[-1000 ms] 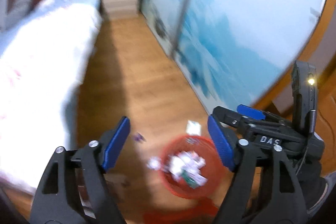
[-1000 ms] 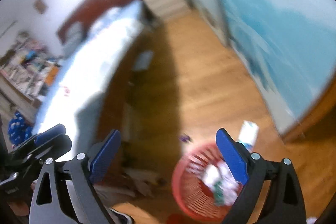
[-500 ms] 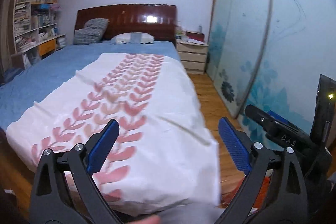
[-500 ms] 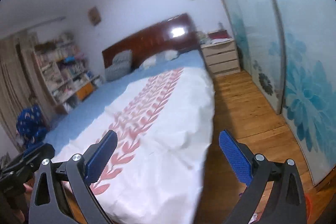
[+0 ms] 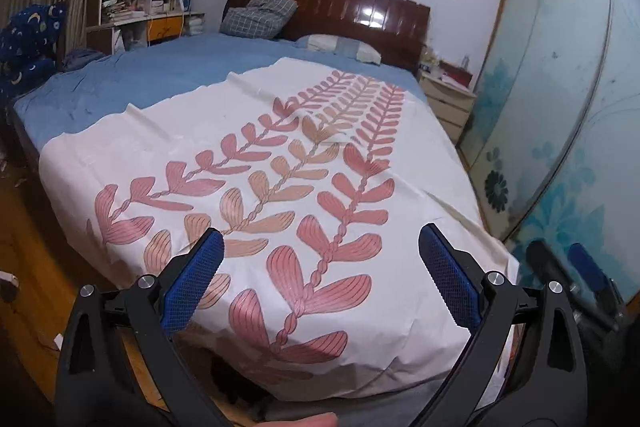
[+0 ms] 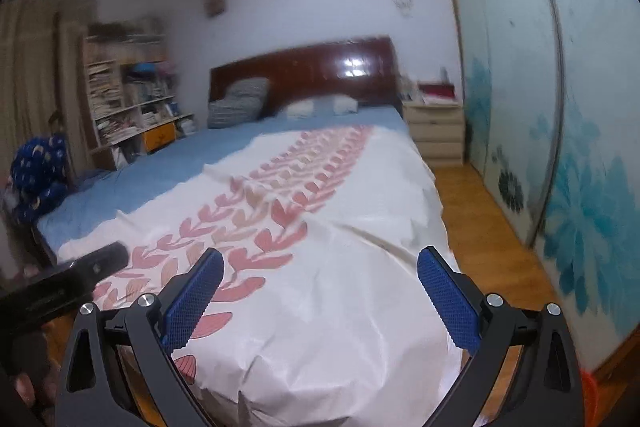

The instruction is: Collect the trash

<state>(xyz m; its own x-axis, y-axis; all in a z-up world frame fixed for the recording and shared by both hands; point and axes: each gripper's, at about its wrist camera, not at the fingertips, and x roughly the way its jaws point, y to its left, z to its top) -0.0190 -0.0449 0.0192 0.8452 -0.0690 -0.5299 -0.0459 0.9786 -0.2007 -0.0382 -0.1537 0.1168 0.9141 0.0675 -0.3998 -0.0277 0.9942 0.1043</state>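
Trash basket (image 6: 591, 391): only a red sliver is seen, at the lower right edge of the right wrist view, on the wooden floor (image 6: 480, 227) by the bed foot. Right gripper (image 6: 320, 263) jaws are held wide, with nothing gripped. Left gripper (image 5: 320, 247) jaws are opening and empty, over the leaf-patterned bedspread (image 5: 360, 131).

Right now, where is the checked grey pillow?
In both views the checked grey pillow sits at the far end of the bed, propped against the dark wooden headboard, left of the white pillow.
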